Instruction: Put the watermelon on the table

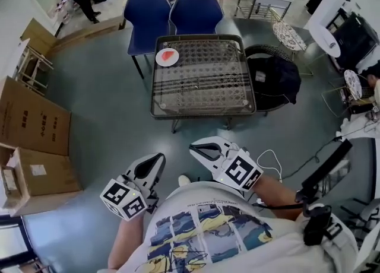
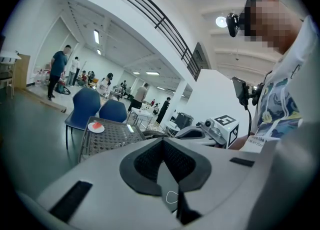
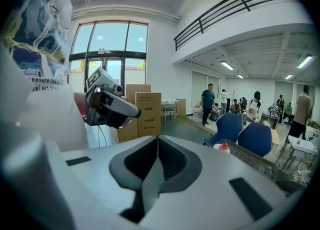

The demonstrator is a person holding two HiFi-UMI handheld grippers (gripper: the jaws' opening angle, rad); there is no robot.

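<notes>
Jaws pressed together, empty, on both my left gripper (image 1: 159, 159) and right gripper (image 1: 195, 147); watermelon (image 1: 169, 55) sits on a plate (image 1: 160, 62) on the table (image 1: 208, 82), well apart from me.

The watermelon slice (image 1: 168, 56) lies on a plate (image 1: 160, 62) at the far-left corner of the surface (image 1: 202, 110). Two chairs (image 1: 147, 10) stand just behind it. Cardboard boxes (image 1: 32, 126) sit well to its left. The left tongs (image 1: 153, 166) and right tongs (image 1: 202, 149) are side by side on the near side, well apart from the surface.
</notes>
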